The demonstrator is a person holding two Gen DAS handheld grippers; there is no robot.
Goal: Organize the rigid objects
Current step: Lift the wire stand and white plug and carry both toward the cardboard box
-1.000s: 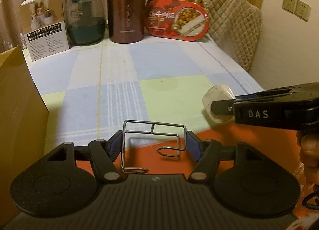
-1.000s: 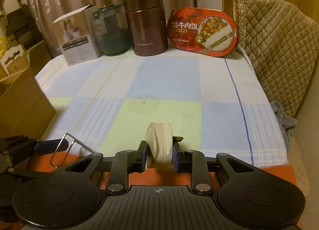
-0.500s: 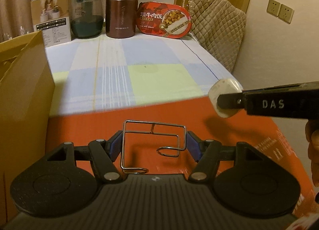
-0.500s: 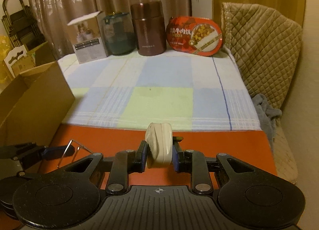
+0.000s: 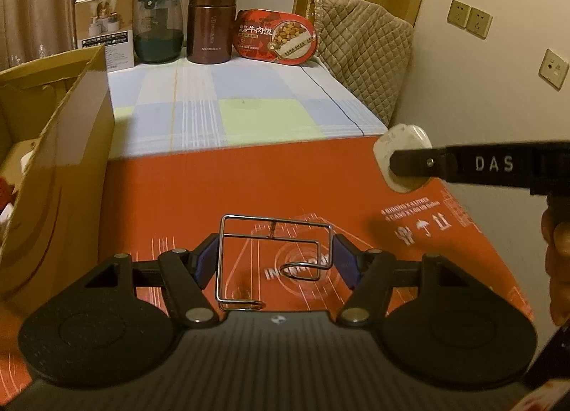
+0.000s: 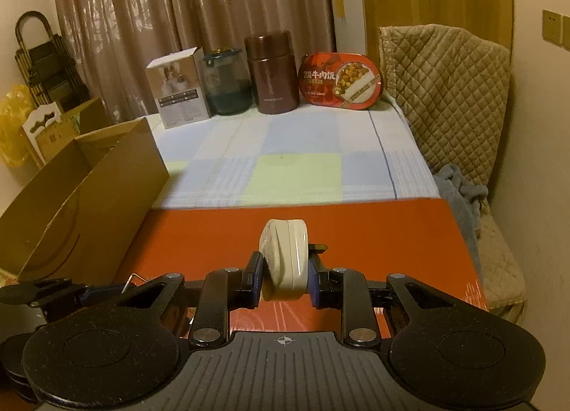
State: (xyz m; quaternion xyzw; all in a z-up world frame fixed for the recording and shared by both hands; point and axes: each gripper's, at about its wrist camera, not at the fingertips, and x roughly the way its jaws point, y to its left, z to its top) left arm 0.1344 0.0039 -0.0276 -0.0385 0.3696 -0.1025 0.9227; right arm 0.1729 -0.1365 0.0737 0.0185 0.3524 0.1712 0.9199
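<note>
Wire bent into a boxy hook [image 5: 276, 261] sits clamped between the blue pads of the left gripper [image 5: 276, 259], low in the middle of the left view, held above the red box [image 5: 249, 197]. A cream plug [image 6: 285, 259] is pinched edge-on between the closed-in fingers of the right gripper [image 6: 285, 273]; in the left view the plug [image 5: 400, 158] shows at right centre, over the red box's far right corner.

Against the frames from a second ago, both cameras have drawn back and up. The red box, then only a sliver under the grippers, now fills the middle of both views, and the checked cloth [image 5: 231, 108] has shrunk toward the upper half. The cardboard box [image 5: 53, 168] at left shows its open top and something white and red inside. Both grips look unchanged, with hook and plug sitting the same way in the fingers.

Writing: the right gripper's finger reads "DAS" in raised letters. The red box carries white print at lower right, with handling symbols and two lines too blurred to read, and a partial "IN…" behind the hook. At the cloth's far end stand a white carton [image 5: 105, 27], a green jar [image 5: 158, 31], a brown flask [image 5: 212, 22] with small lettering I cannot make out, and a red meal tray [image 5: 276, 36] printed with "牛肉饭". A quilted chair [image 5: 363, 51] stands at upper right, with wall sockets [image 5: 470, 19] beyond it.
</note>
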